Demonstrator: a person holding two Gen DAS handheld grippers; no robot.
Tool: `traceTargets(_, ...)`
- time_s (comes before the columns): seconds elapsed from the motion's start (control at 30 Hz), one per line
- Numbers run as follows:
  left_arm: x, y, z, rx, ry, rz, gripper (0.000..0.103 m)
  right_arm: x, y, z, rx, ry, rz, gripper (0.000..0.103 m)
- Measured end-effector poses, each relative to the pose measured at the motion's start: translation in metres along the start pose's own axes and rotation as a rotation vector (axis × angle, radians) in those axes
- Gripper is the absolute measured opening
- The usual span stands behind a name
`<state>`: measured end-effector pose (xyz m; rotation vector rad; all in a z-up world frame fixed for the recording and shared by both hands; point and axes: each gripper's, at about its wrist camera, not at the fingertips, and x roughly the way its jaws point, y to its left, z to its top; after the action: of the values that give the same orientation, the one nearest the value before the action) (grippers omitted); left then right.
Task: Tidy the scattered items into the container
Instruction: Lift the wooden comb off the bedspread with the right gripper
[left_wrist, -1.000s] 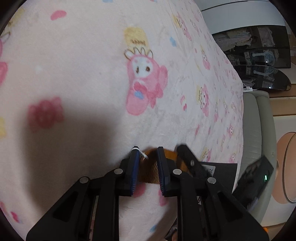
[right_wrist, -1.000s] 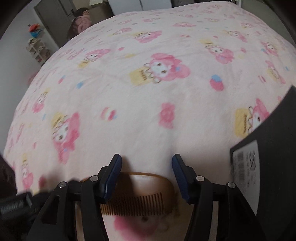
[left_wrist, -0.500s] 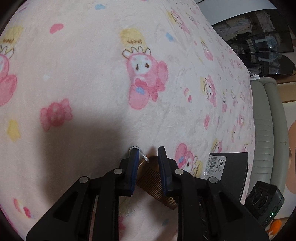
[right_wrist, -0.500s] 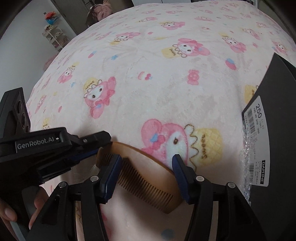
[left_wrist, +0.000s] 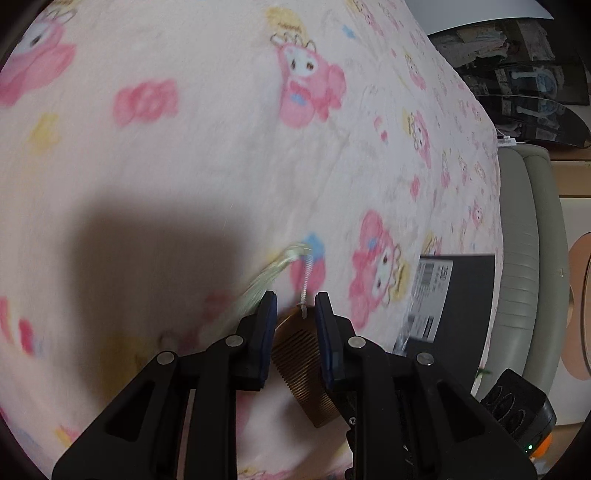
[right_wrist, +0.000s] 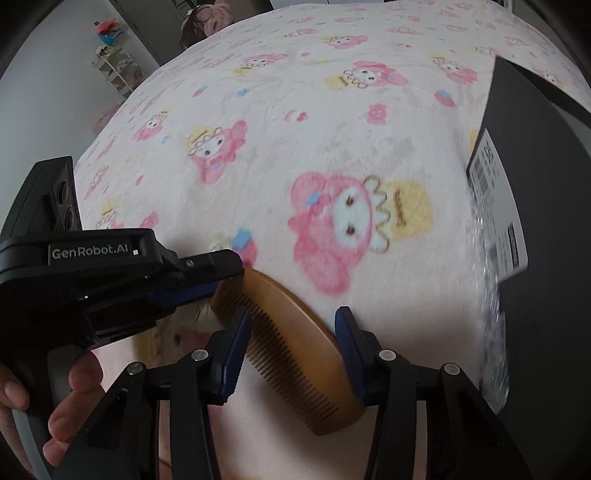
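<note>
A brown wooden comb (left_wrist: 301, 354) with a pale tassel (left_wrist: 273, 269) on a white cord hangs just above the pink cartoon-print blanket (left_wrist: 221, 147). My left gripper (left_wrist: 294, 299) is shut on the comb's tassel end; in the right wrist view the left gripper (right_wrist: 231, 275) reaches in from the left. The comb (right_wrist: 295, 332) slants between the fingers of my right gripper (right_wrist: 293, 317), which stands open around its middle. A black box (right_wrist: 535, 221) with a white label lies on the blanket at the right.
The black box (left_wrist: 458, 295) also shows in the left wrist view, near the bed's edge. A grey padded bed frame (left_wrist: 528, 258) runs beyond it. A person's hand (right_wrist: 74, 387) holds the left gripper's handle. A shelf (right_wrist: 114, 70) stands far back left.
The comb lay flat on the blanket; my left gripper now holds its end up and the tassel swings free. Both grippers have drawn back, with the box nearer.
</note>
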<state>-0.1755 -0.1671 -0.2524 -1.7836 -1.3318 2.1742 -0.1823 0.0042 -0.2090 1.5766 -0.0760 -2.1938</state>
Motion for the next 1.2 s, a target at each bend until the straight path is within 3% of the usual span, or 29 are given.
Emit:
traceTargets(0.13,-0.003,0.017,-0.036,-0.035,0.014,0.044,0.019,-0.01,0.008,-0.032,-0.019,0.044,0.035,0.043)
traceTargets(0.47,-0.003,-0.022,-0.087,0.142,0.024,0.145,0.019,-0.045,-0.003,-0.078,-0.077,0.013,0.03,0.043)
traceTargets(0.63,-0.019,-0.028,-0.09,0.183,-0.028,0.118,0.022,-0.056,-0.023,-0.087,-0.05,0.01,0.022,0.043)
traceTargets(1.1,-0.024,-0.013,-0.084,0.088,-0.053,0.069,0.023,-0.075,-0.045,-0.103,-0.007,-0.017,0.031,0.043)
traceTargets(1.2,-0.02,-0.018,-0.085,0.114,-0.039,0.068,0.024,-0.074,-0.048,-0.104,-0.003,-0.019,0.053,0.043)
